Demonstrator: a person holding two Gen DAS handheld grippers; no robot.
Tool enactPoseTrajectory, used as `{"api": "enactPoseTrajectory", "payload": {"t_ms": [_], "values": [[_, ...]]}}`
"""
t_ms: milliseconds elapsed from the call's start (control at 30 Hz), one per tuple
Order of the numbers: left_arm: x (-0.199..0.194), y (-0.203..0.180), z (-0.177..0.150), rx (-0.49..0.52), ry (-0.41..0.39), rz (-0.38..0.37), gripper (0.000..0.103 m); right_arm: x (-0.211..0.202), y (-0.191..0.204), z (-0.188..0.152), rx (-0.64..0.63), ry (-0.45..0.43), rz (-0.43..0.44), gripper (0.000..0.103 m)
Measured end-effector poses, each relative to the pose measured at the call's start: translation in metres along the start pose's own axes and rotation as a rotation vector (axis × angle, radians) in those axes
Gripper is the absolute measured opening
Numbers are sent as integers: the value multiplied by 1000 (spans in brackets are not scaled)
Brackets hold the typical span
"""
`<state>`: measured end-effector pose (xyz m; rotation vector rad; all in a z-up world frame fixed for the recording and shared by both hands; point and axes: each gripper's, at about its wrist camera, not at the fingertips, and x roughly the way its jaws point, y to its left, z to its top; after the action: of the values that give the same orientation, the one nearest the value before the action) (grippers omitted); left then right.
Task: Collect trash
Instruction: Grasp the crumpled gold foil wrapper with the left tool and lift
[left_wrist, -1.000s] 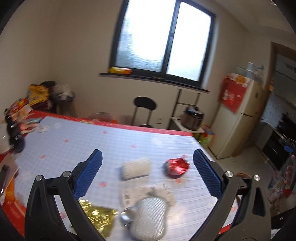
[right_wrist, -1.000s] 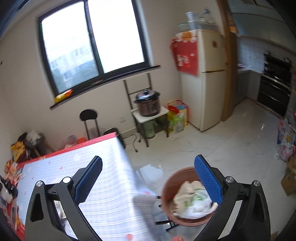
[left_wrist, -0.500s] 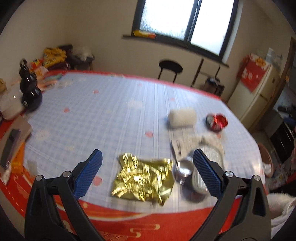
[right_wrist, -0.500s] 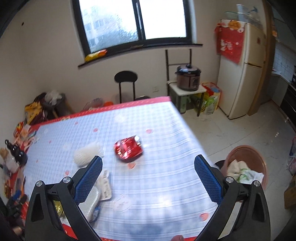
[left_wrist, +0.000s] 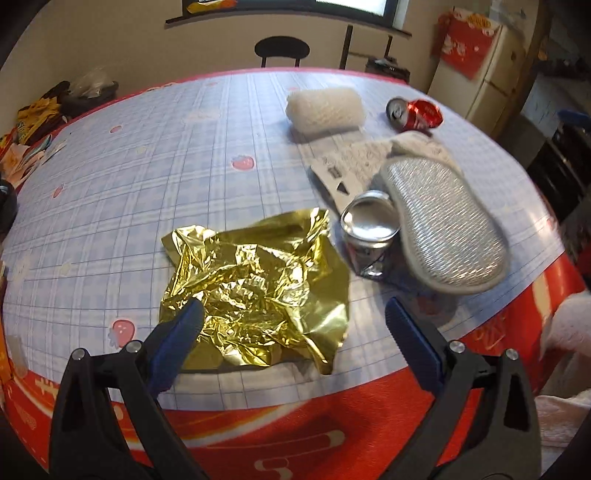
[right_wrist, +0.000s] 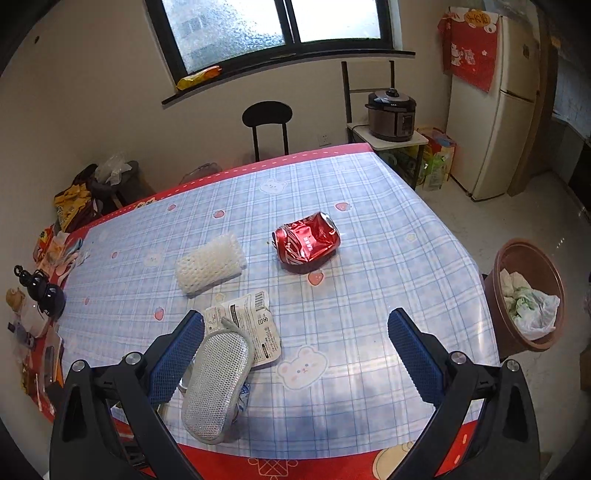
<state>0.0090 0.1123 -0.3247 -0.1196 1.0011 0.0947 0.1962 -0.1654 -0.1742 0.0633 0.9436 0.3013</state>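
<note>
My left gripper (left_wrist: 293, 317) is open and empty, low over the near edge of a crumpled gold foil wrapper (left_wrist: 255, 291) on the table. Beside the foil lie a silver can (left_wrist: 369, 232), a silver mesh pouch (left_wrist: 443, 225), a paper packet (left_wrist: 347, 162), a white foam net (left_wrist: 325, 109) and a crushed red can (left_wrist: 417, 112). My right gripper (right_wrist: 295, 328) is open and empty above the table's near side. In front of it are the pouch (right_wrist: 216, 384), the packet (right_wrist: 251, 325), the foam net (right_wrist: 210, 264) and the red can (right_wrist: 306, 245).
A brown trash bin (right_wrist: 528, 299) holding bags stands on the floor right of the table (right_wrist: 369, 295). Dark bottles (right_wrist: 48, 295) and packets sit at the table's left edge. A black stool (right_wrist: 267, 122), a rice cooker (right_wrist: 391, 114) and a fridge (right_wrist: 491, 110) stand behind.
Both grippers have swung down toward the table. The left has closed in on the gold foil. The right has turned from the bin to the table and its trash.
</note>
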Motion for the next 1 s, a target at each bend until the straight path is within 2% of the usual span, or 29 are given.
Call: {"api": "enactPoseTrajectory", "payload": {"t_ms": [300,400,433,467,500,533,567,600,667,833,1000], "values": [[26,-1,-4,69,16,107,95,5,-14,-18,60,43,-5,98],[27,0,-3,60,10,122,88,6,-10,-18,46,47,12,98],[27,1,-2,50,12,108,71,7,-9,-18,41,51,19,98],[27,2,-1,40,19,91,61,9,-7,-19,36,56,26,98],[24,3,-1,36,9,93,57,11,-5,-20,31,65,35,98],[20,4,0,31,-4,84,46,14,-4,-22,27,71,41,98],[15,7,2,20,-21,72,40,17,-2,-23,20,79,49,98],[9,11,3,2,-38,65,39,21,0,-25,12,88,59,98],[-3,20,7,-52,-70,37,28,30,5,-29,1,108,88,98],[-40,50,14,-202,-153,-19,22,56,22,-40,-44,164,180,98],[-76,67,16,-285,-240,-50,22,92,39,-56,-44,260,255,98]]}}
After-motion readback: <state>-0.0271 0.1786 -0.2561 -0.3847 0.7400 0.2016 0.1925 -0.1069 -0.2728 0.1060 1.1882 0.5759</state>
